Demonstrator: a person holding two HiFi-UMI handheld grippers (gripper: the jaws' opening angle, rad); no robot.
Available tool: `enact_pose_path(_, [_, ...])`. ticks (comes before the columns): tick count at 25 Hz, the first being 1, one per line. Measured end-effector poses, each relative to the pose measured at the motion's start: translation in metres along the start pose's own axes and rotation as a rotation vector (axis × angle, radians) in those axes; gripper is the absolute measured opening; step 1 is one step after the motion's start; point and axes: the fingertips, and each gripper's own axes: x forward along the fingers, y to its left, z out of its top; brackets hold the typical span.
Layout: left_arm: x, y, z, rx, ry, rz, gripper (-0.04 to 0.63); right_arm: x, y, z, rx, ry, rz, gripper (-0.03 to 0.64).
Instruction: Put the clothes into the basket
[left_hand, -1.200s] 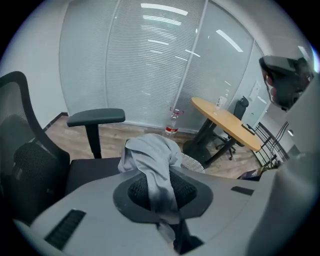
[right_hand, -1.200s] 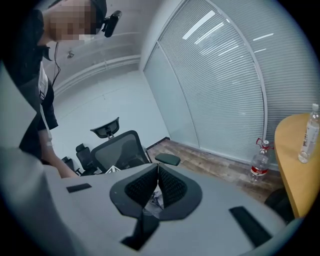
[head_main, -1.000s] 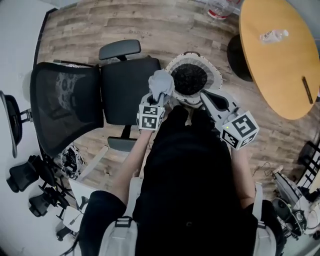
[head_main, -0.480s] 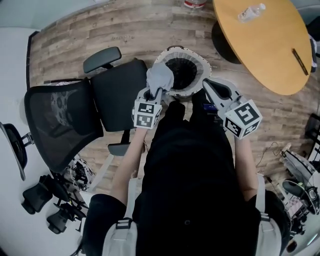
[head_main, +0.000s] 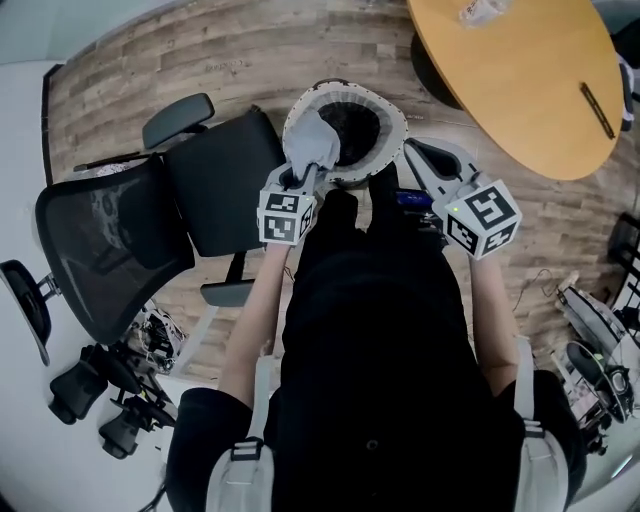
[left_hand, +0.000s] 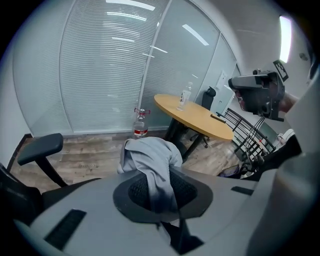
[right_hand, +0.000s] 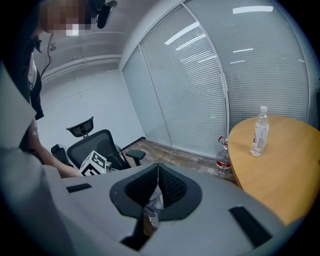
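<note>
As we look steeply down, a crumpled light grey fabric garment (head_main: 316, 150) bulges out from the tip of our left gripper (head_main: 302, 182). It hangs over the near left rim of a round basket with a white rim and dark inside (head_main: 396, 112), which stands on the wood-plank floor (head_main: 200, 60). Whether the garment touches the rim we cannot tell. The left gripper's jaws are nearly closed, pinching a fold of the garment between their dark pads, with the rest bunched beyond them.

Our right gripper (right_hand: 158, 166) sits just right of the basket, near its rim. Its jaws are pressed together at the tips and grip nothing we can make out.

Left of the basket stands a black mesh-backed office chair (head_main: 215, 178), its seat just beside the rim. Far right is a round wooden table (head_main: 520, 90) bearing a clear plastic bottle (right_hand: 259, 131). A red-labelled bottle (left_hand: 141, 125) stands on the floor near the table's foot, by a glass wall with blinds (left_hand: 110, 65).
</note>
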Motion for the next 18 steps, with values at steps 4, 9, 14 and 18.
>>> enact_pose_path(4, [0.021,-0.012,-0.001,-0.029,0.033,0.01,0.061,0.0,-0.017,-0.009,0.021,0.033,0.034,0.017])
enact_pose_path(9, [0.057,-0.019,-0.005,-0.073,0.068,0.029,0.06,0.001,-0.055,-0.02,0.063,0.067,0.062,0.017])
enact_pose_path(14, [0.087,-0.027,-0.021,-0.119,0.114,0.034,0.06,0.006,-0.076,-0.041,0.059,0.162,0.099,0.017])
enact_pose_path(18, [0.116,-0.022,-0.03,-0.16,0.144,0.048,0.06,0.02,-0.082,-0.056,0.05,0.22,0.162,0.017])
